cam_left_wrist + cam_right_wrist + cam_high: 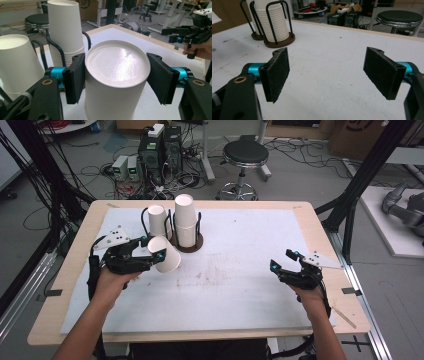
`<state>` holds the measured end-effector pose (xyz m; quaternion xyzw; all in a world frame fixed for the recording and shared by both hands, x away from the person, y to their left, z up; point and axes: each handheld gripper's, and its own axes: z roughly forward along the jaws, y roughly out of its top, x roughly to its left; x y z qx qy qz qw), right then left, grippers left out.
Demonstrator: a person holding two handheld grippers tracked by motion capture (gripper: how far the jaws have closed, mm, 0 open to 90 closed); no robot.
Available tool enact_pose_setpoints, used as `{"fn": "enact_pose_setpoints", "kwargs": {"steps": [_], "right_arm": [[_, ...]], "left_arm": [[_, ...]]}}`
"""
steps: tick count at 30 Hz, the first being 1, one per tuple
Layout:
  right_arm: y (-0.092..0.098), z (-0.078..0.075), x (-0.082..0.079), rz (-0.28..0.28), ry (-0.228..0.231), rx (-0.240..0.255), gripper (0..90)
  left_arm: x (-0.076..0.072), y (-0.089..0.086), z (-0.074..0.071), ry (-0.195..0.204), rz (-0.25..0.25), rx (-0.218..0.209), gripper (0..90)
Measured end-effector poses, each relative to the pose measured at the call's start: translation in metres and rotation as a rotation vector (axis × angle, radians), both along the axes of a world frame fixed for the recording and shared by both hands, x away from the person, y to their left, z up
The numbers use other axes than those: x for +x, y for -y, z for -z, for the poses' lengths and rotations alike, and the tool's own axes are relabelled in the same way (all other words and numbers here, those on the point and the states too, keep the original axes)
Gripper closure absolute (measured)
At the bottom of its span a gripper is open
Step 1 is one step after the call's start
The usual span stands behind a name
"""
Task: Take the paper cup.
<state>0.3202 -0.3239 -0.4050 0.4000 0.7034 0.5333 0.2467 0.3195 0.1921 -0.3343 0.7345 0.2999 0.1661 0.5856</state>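
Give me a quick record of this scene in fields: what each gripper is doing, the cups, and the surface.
left gripper: shut on a single paper cup, bottom end toward its camera
right gripper: open, nothing between the jaws, above the mat
cup holders: two wire racks, each with a stack of cups
surface: white mat on a wooden table
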Motion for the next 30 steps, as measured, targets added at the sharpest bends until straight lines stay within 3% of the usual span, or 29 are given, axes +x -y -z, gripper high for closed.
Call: {"fn": "enact_pose_setpoints", "kwargs": {"steps": [3,7,14,19,30], "right_arm": [[0.008,0.001,-0.003,-0.038,-0.001,-0.021,21.6],[0.012,0.0,-0.009,-0.072,-0.008,-0.012,21.6],[0.0,-0.001,-0.01,-0.138,0.003,-0.021,21.6],[-0.004,-0.002,-0.007,-0.144,-0.002,-0.019,21.6],[-0.009,-0.012,-0.007,-0.174,0.001,-0.034,21.2]], "left_arm": [[-0.001,0.002,0.001,0.006,0.014,-0.005,35.0],[-0.001,0.006,0.003,0.014,0.046,-0.009,35.0],[-0.003,0.014,0.005,0.021,0.117,-0.013,35.0],[-0.002,0.018,0.005,0.024,0.154,-0.011,35.0],[0.003,0.034,0.002,0.025,0.188,0.021,35.0]]}}
